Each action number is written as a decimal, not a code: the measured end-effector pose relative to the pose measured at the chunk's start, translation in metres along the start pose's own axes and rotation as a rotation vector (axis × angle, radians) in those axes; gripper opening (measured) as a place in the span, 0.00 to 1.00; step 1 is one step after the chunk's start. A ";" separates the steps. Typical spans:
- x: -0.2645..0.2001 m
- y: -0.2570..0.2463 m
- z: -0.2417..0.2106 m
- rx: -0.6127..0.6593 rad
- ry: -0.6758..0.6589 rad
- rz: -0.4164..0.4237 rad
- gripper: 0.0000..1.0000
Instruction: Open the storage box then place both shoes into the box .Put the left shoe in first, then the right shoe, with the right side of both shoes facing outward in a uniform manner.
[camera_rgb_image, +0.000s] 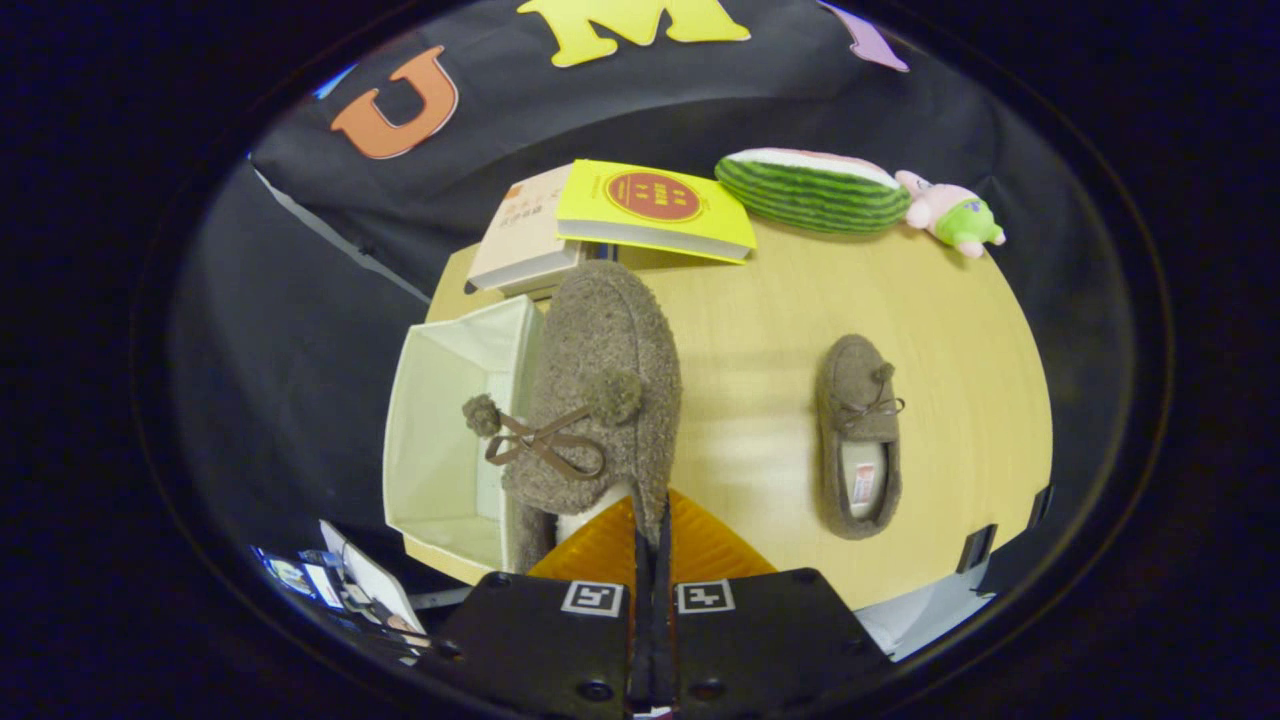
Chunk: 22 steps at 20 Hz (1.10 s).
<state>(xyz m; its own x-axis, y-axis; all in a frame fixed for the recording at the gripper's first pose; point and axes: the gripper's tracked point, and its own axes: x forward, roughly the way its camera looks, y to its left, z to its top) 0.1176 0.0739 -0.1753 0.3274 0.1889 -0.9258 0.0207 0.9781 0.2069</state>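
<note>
Fuzzy brown shoe (600, 390) hangs pinched by its heel edge in the closed claw (652, 540), so swing it toward nine o'clock over the open box (450, 420) and lower slowly.

wooden table (760, 300), box (440, 440), shoe (858, 430), books (600, 215), plush toys (860, 195)

Brown shoes (600, 390), cream box (450, 420)

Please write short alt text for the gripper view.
The tool is shut on a fuzzy brown shoe, held beside an open storage box. A second shoe lies on the table, with books and plush toys beyond.
</note>
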 end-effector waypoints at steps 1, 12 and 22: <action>-0.003 0.010 0.001 0.020 -0.016 0.012 0.06; 0.019 0.106 0.012 0.160 -0.096 0.165 0.06; 0.094 0.186 -0.013 0.039 -0.059 0.174 0.06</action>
<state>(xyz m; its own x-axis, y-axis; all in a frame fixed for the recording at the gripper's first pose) 0.1397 0.2749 -0.2278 0.3843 0.3486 -0.8549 -0.0049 0.9267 0.3757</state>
